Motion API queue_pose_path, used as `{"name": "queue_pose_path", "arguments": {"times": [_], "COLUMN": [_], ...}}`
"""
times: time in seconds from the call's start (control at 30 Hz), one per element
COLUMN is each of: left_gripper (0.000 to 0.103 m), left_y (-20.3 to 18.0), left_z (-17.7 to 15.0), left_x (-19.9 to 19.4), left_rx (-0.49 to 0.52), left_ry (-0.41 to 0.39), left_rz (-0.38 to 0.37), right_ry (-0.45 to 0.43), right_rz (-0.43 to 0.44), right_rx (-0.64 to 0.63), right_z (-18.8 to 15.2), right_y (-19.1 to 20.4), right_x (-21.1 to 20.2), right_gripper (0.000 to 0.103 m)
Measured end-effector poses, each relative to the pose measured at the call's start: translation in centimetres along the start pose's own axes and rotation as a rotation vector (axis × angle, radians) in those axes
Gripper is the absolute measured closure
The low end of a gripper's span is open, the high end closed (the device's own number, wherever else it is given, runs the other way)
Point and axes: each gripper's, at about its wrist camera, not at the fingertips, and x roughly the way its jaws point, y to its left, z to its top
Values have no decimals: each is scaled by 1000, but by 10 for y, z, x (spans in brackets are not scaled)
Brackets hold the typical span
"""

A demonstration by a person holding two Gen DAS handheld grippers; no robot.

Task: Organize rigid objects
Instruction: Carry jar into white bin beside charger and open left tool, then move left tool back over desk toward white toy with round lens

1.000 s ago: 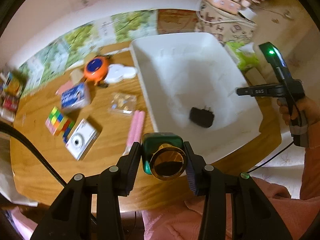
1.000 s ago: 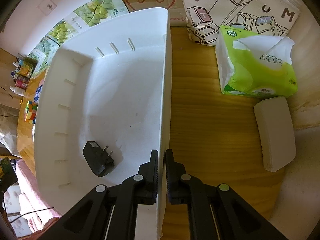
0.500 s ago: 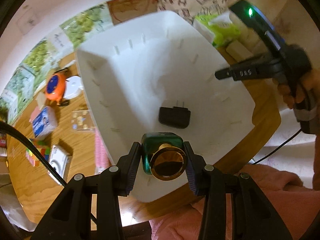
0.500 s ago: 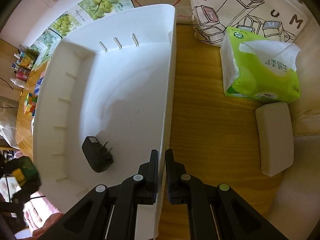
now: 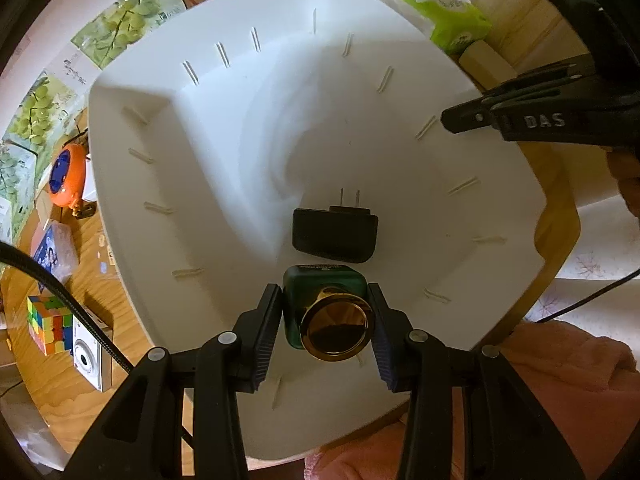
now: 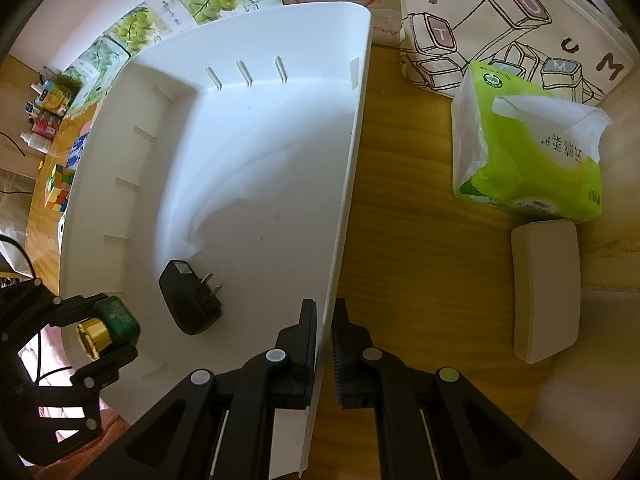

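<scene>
My left gripper [image 5: 324,312] is shut on a dark green bottle with a gold cap [image 5: 326,314], held low inside the white bin [image 5: 400,92] near its front wall. Just beyond the bottle a black plug adapter [image 5: 334,234] lies on the bin floor. The right wrist view shows the same bottle [image 6: 110,326] in the left gripper [image 6: 100,330] at the bin's near left corner, with the adapter [image 6: 190,298] beside it. My right gripper [image 6: 325,320] is shut on the bin's right wall [image 6: 352,168], one finger on each side of it.
On the wooden table left of the bin lie an orange tape measure [image 5: 66,178], a blue box [image 5: 54,246], a colour cube [image 5: 46,322] and a small white camera [image 5: 90,356]. Right of the bin are a green tissue pack [image 6: 528,152], a cream case [image 6: 546,288] and a printed bag [image 6: 508,20].
My left gripper has carried the green bottle from the table's near edge over the bin's front rim and lowered it inside. The right gripper has stayed clamped on the bin wall.
</scene>
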Motion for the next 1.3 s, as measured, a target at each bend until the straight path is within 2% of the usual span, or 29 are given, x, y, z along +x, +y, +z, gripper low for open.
{"name": "queue_pose_path", "arguments": {"times": [0.37,0.43,0.6,1.0,1.3], "left_gripper": [57,53,37,31,30], "left_y": [3,4,8,44,98], "left_z": [4,4,6,0,-16], "left_x": [15,14,1,-41,-77], "left_rx": [-4,-7,-27,-176,-326], "left_ry": [22,19,-40,-176,-291], "left_rz": [-7,-11,-33,-30,-21], "right_ry": [6,6,8,9,2], "right_rz": [-8,-8,-14,-18,-6], "right_rx": [-7,-5,0,36,83], "right_z": [2,2,2,2,-1], "right_y": [6,5,5,1,-7], "right_x": [3,3,3,4,2], "right_gripper": [95,95,95,96,96]}}
